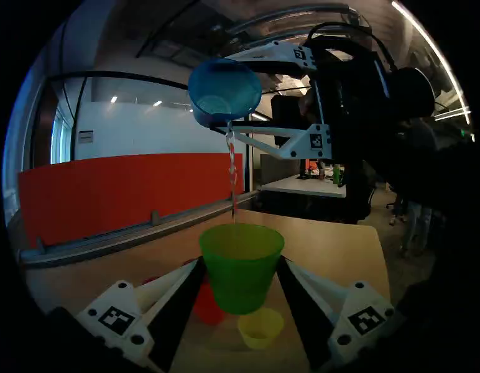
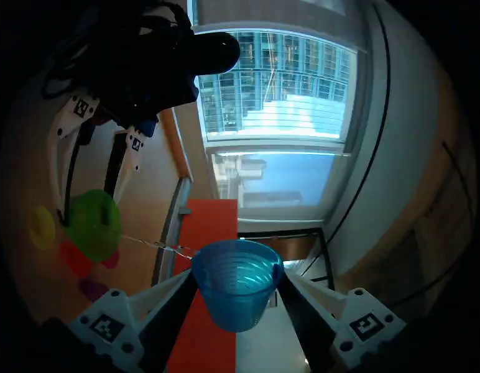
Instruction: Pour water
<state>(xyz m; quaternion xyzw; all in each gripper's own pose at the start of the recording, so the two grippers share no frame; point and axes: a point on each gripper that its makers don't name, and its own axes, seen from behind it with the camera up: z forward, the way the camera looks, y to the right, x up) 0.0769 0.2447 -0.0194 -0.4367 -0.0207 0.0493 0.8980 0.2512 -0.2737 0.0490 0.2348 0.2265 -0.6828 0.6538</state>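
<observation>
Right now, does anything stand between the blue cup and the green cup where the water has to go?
Nothing visible does. In the left gripper view the water stream falls freely from the tilted blue cup into the open mouth of the green cup below it.

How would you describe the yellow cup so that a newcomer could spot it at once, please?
Start at the wooden table. Look under the green cup that the left gripper holds. The yellow cup sits there, right of the red cup in the left gripper view; it alone is yellow.
</observation>
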